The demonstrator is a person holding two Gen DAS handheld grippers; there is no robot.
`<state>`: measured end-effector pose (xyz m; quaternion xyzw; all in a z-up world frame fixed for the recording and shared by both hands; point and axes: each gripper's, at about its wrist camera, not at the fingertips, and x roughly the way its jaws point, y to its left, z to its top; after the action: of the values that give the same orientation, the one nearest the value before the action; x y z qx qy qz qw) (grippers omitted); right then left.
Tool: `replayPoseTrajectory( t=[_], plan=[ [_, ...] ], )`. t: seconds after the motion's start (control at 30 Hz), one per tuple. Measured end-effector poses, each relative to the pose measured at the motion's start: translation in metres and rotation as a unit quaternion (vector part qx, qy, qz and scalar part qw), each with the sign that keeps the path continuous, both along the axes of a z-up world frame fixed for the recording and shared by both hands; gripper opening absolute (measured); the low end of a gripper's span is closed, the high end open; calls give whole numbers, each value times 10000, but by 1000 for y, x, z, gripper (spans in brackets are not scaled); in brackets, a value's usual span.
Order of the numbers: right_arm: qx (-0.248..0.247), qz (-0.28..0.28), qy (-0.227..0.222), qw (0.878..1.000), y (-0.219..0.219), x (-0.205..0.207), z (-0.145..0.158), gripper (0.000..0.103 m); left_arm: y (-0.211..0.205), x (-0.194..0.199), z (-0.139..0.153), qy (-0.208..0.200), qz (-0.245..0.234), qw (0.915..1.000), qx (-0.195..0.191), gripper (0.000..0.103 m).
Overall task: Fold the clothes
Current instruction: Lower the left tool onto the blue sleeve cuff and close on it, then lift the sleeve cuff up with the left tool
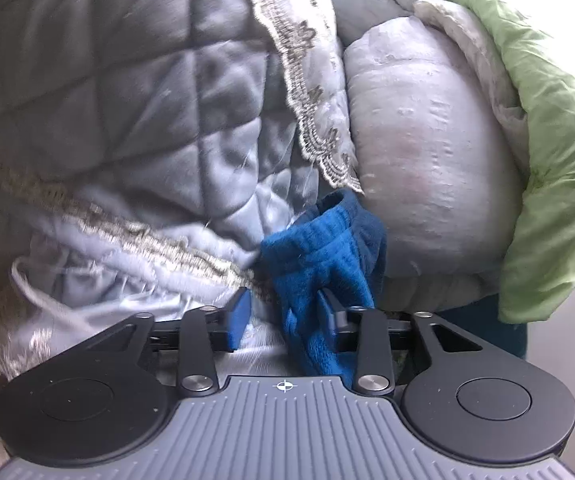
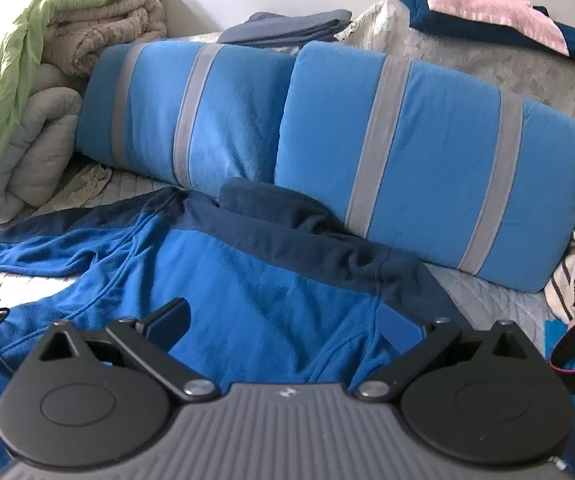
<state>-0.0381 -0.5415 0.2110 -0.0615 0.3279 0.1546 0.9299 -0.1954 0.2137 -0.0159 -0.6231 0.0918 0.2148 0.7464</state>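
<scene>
One blue fleece jacket (image 2: 255, 280) | spread flat | collar toward striped cushions (image 2: 327, 128)

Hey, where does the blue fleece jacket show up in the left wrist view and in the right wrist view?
Left wrist view: only a blue cuff-like end of the fleece jacket, lower centre, between the left claw fingers.
Right wrist view: fleece jacket spread across the lower half, behind the open right claw.
Shared landmark: the green quilt.
</scene>
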Motion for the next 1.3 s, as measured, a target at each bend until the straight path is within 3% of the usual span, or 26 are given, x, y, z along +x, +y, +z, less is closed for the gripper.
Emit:
replayPoseTrajectory(
  t=[0.07, 0.23, 0.57, 0.87, 1.1, 1.3],
  plan=[
    [-1, 6, 39, 10000, 1, 0, -2, 103, 1, 2, 2, 35, -18, 10000, 20, 17],
    [-12, 57, 75, 10000, 5, -1, -8, 103, 4, 7, 8, 136, -59, 9999, 89, 12],
    [15, 175, 206, 9996, 15, 0, -22, 103, -10, 19, 57, 724, -442, 9884, 1260, 10],
    [96, 243, 340, 9991, 28, 6, -35, 103, -36, 46, 110, 910, -793, 9660, 2288, 10],
    [130, 328, 294, 9989, 35, 2, -32, 103, -71, 68, 146, 928, -1104, 9439, 2972, 10],
    [87, 433, 267, 9987, 38, -3, -29, 103, -101, 77, 169, 863, -1375, 9275, 3369, 10]
  ],
)
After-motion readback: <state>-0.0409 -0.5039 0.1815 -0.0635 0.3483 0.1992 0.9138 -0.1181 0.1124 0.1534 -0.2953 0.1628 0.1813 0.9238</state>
